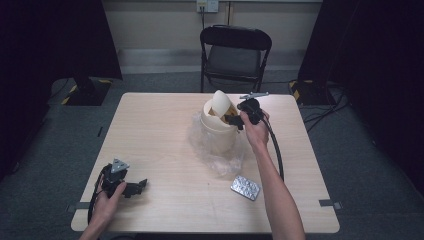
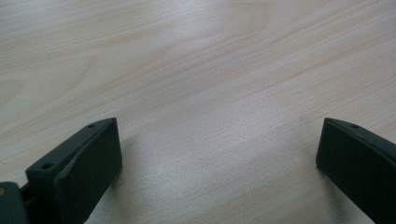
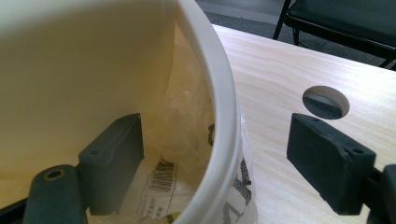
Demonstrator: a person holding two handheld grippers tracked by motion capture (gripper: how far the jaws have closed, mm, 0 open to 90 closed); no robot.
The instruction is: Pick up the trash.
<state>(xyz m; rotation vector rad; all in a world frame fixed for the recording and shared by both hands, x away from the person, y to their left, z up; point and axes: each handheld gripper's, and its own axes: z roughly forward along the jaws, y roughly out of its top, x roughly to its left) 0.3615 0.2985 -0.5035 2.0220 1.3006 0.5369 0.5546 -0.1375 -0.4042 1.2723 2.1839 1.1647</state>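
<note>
I saw the wooden table [image 1: 150, 130] carrying a cream bucket [image 1: 218, 131] near the middle of its far edge, tilted lid [image 1: 220, 104] in its mouth, crinkled clear plastic [image 1: 220, 160] beneath it, and a blister pack [image 1: 245, 187] toward the near right corner. My right gripper [image 3: 212, 158] stood wide open astride the bucket's rim, one jaw inside, one outside. My left gripper [image 2: 219, 158] rested at the near left corner, jaws wide apart and empty.

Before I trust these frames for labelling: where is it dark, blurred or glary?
High view: the room's edges are dark and the table is evenly lit. Left gripper view: soft glare on the wood between the jaws. Right gripper view: the near bucket wall is blurred.
</note>
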